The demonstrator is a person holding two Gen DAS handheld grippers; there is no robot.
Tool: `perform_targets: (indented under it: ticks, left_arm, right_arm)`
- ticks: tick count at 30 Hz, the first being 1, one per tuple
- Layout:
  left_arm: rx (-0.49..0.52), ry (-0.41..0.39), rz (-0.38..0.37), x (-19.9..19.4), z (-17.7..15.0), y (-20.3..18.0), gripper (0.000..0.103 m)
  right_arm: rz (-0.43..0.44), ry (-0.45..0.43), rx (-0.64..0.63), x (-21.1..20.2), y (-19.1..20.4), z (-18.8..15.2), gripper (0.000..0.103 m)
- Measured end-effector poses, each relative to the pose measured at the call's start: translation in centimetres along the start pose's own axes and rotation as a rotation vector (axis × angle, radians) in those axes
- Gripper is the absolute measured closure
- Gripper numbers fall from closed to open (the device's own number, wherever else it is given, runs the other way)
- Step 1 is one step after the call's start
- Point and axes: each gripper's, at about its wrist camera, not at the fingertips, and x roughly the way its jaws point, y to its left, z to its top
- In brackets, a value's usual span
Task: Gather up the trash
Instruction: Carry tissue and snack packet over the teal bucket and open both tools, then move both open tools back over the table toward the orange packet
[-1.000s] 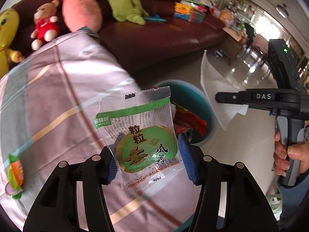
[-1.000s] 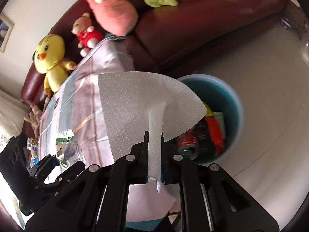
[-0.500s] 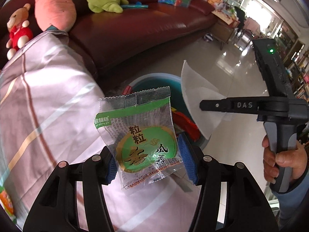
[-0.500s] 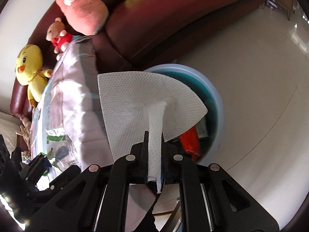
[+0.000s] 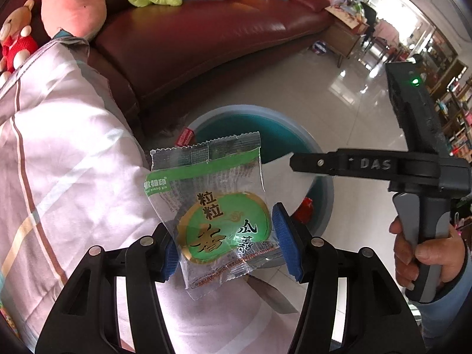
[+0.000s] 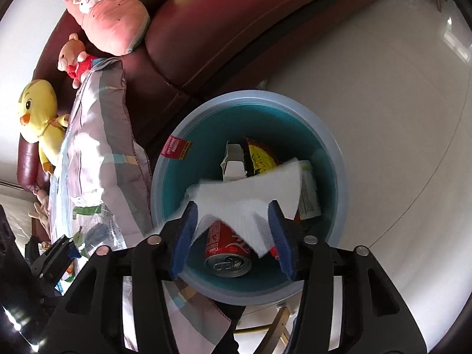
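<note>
Two tools are at work, one in each of my hands. From my left wrist, the left tool [image 5: 225, 236] pinches a green snack wrapper [image 5: 212, 206] by its lower half, blue pads pressed on both sides. It hangs at frame centre, over the near rim of the teal bin [image 5: 321, 174] rather than its middle. Let go here, I judge the light wrapper could drift onto the striped quilt [image 5: 65, 159] at left. My right tool [image 5: 306, 163] reaches in from the right, gripped by my hand [image 5: 424, 253].

From my right wrist, the right tool [image 6: 234, 230] has just been opening; its pads stand spread and the white napkin [image 6: 247, 194] is loose between them, sinking onto a red cola can [image 6: 227, 250] and wrappers in the bin [image 6: 330, 153]. The napkin might catch on a pad.

Glossy pale floor tiles [image 6: 398, 118] surround the bin; a maroon leather sofa [image 5: 212, 35] with plush toys fills the top.
</note>
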Motion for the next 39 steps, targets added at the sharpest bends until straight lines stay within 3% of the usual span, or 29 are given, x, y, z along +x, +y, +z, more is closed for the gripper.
perform_targets:
  ticks: [9,13,18,31,39]
  left_arm:
    - [0.029,0.011,-0.016,1.1,0.3,-2.0,0.045]
    - [0.033,0.021,-0.023,2.0,0.7,-2.6,0.039]
    - [0.038,0.033,0.014,2.9,1.0,-2.8,0.016]
    - [-0.018,0.010,0.005,-0.1,-1.3,-0.5,0.011]
    - [-0.037,-0.025,0.008,-2.5,-2.5,-0.2,0.009]
  right_arm:
    - [-0.004,-0.065,0.046,-2.9,-1.5,-0.3,0.031]
    - [-0.017,-0.083,0.065,-3.9,-2.1,-0.4,0.031]
    - [-0.029,-0.089,0.084,-4.5,-2.6,-0.6,0.031]
    - [-0.034,-0.054,0.098,-3.8,-1.7,-1.3,0.026]
    - [-0.067,-0.044,0.043,-4.7,0.8,-2.5,0.025]
